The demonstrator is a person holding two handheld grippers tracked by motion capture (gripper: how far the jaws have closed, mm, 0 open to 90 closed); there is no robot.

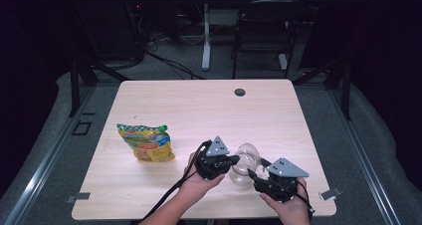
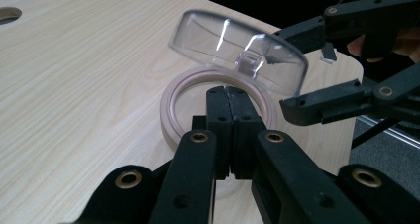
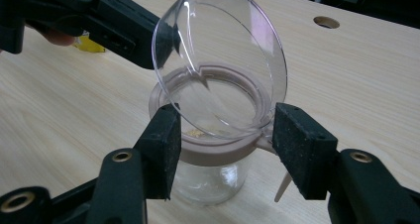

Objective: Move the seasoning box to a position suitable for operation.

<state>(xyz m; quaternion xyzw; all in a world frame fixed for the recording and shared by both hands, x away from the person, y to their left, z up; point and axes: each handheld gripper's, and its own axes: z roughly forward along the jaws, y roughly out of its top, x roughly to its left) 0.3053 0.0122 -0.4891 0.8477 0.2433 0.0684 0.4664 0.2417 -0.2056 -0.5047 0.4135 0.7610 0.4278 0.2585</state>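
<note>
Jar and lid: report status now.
Left gripper shut, fingers at jar rim. Right gripper open, fingers astride jar neck. Clear lid hinged up. Snack bag off to the left, nothing blocking.

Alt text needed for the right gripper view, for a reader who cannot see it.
A clear glass jar with a pinkish rim stands on a light wooden table, its clear domed lid flipped up and open. The right claw has its two black jaws on either side of the jar's rim, while the left claw reaches in from the upper left beside the lid.

Overhead forward-down; 2 close views sharing jar (image 3: 213, 130)
</note>
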